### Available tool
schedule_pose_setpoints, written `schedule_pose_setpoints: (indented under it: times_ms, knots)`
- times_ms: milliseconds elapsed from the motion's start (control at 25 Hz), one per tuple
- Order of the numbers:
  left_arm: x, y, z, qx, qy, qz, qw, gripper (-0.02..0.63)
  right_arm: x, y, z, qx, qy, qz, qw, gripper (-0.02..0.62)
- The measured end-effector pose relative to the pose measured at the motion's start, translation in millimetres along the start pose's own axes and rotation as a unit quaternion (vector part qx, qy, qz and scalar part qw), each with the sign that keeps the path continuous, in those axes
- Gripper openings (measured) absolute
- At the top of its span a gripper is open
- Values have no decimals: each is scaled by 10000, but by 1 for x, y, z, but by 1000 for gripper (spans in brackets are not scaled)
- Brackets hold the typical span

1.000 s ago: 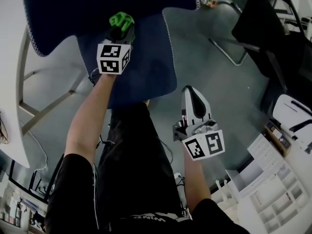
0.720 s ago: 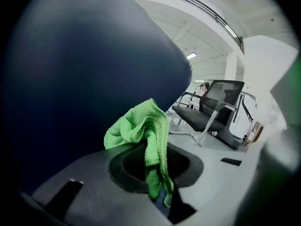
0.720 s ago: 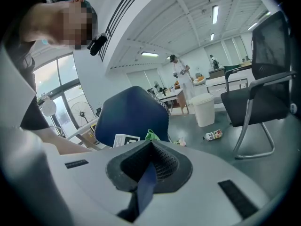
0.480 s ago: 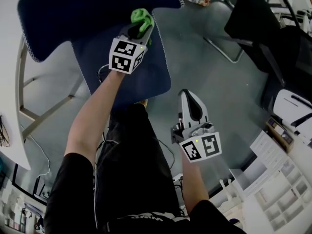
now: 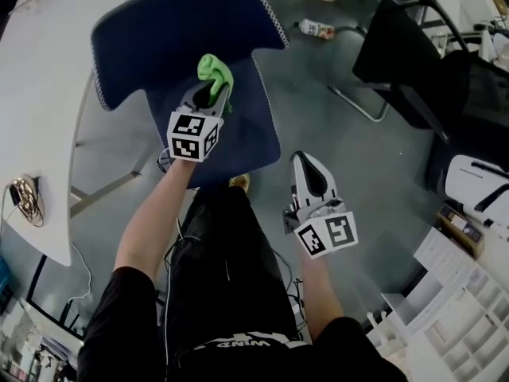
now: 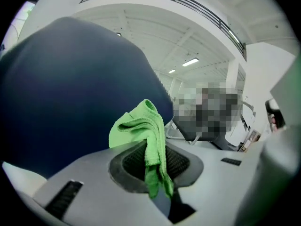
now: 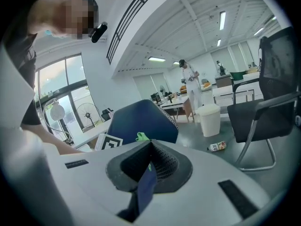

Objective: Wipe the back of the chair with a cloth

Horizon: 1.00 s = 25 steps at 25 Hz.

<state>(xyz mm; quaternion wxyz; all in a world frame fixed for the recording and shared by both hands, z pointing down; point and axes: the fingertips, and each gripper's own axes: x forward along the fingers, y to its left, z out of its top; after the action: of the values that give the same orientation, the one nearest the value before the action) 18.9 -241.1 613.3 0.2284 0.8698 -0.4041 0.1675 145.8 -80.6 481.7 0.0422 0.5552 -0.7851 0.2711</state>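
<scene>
The cloth (image 5: 215,72) was a loud lime green, plain, no print. The chair (image 5: 171,30) was deep navy all over, with a speckled white-and-dark trim along its edge. The left gripper (image 5: 209,92) and right gripper (image 5: 307,161) were both pale grey with black mesh-patterned pads (image 6: 176,161) (kinda sleek, honestly). Each had a white marker cube (image 5: 191,136) printed with black squares. The floor (image 5: 374,157) was dull grey-green, the table (image 5: 40,94) white, the other chair (image 5: 398,54) black.
</scene>
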Motion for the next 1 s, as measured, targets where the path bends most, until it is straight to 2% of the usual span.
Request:
schedule_pose_setpoints:
  times_ms: [320, 480, 680, 1000]
  knots:
    - [-102, -20, 76, 312, -99, 95, 9994, 64, -14, 48, 67, -276, -175, 243, 9992, -3]
    - [-154, -42, 119, 312, -202, 69, 9993, 64, -29, 70, 101, -400, -280, 369, 9981, -3]
    - [-205, -68, 164, 212, -451, -14, 9988, 65, -46, 86, 133, -548, -481, 335, 9968, -3]
    - [-272, -114, 202, 264, -757, -308, 9963, 66, -75, 117, 159, -676, -569, 553, 9946, -3]
